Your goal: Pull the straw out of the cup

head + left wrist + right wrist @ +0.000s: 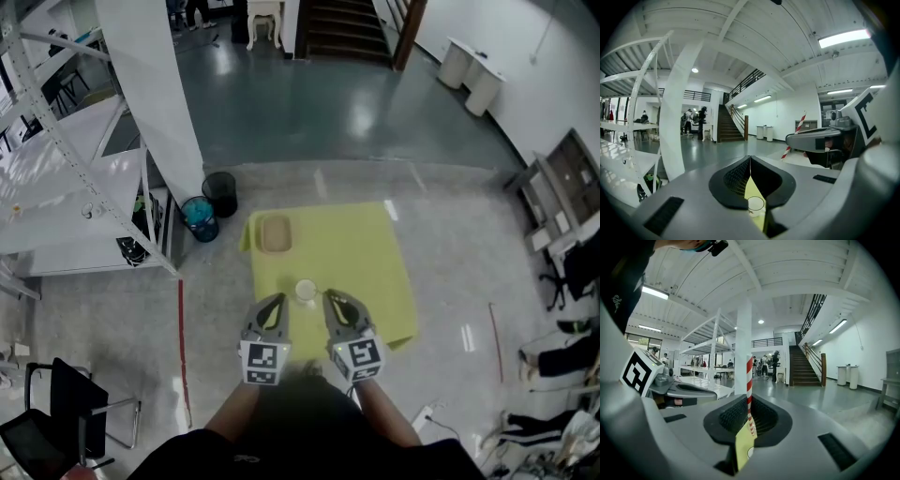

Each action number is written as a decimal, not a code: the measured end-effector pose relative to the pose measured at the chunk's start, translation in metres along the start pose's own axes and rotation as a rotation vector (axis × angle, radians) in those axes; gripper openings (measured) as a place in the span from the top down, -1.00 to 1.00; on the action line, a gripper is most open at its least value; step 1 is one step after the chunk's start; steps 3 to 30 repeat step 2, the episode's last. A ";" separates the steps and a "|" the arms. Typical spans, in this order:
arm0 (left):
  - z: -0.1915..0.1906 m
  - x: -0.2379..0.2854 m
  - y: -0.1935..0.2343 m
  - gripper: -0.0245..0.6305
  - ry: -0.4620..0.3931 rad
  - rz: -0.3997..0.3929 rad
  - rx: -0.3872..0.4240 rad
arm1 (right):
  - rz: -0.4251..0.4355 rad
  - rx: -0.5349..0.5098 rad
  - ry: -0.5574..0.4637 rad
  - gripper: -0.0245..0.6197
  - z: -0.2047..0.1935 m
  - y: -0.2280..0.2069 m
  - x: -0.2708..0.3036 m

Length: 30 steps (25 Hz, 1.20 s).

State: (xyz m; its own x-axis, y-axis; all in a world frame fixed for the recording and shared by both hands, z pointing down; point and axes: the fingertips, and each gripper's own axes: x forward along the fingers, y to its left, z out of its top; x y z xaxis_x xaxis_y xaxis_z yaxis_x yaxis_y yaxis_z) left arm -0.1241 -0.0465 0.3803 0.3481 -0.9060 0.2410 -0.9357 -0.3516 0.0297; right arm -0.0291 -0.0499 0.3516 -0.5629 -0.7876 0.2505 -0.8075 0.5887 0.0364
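A white cup (306,290) stands on a yellow-green cloth (361,253), just ahead of both grippers. My right gripper (329,298) is shut on a red-and-white striped straw (749,380), which stands upright between its pads. The straw's lower end shows just above the cup's rim (749,453); whether it is still inside I cannot tell. From the left gripper view the straw (798,127) sticks up past the right gripper's tip. My left gripper (278,299) is left of the cup, its jaws meeting at the tip (750,159) with nothing between them. Through the slit below them shows the cup (755,204).
A shallow brown tray (275,233) lies on the cloth's far left corner. A blue bin (200,218) and a black bin (220,192) stand by a white pillar (155,94). White shelving (56,178) is on the left, with a black chair (66,417) at bottom left.
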 end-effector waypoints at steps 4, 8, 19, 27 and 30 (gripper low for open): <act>-0.003 -0.001 0.000 0.79 0.006 0.001 -0.004 | 0.000 0.003 -0.007 0.82 -0.002 0.000 0.000; -0.003 -0.001 0.000 0.79 0.006 0.001 -0.004 | 0.000 0.003 -0.007 0.82 -0.002 0.000 0.000; -0.003 -0.001 0.000 0.79 0.006 0.001 -0.004 | 0.000 0.003 -0.007 0.82 -0.002 0.000 0.000; -0.003 -0.001 0.000 0.79 0.006 0.001 -0.004 | 0.000 0.003 -0.007 0.82 -0.002 0.000 0.000; -0.003 -0.001 0.000 0.79 0.006 0.001 -0.004 | 0.000 0.003 -0.007 0.82 -0.002 0.000 0.000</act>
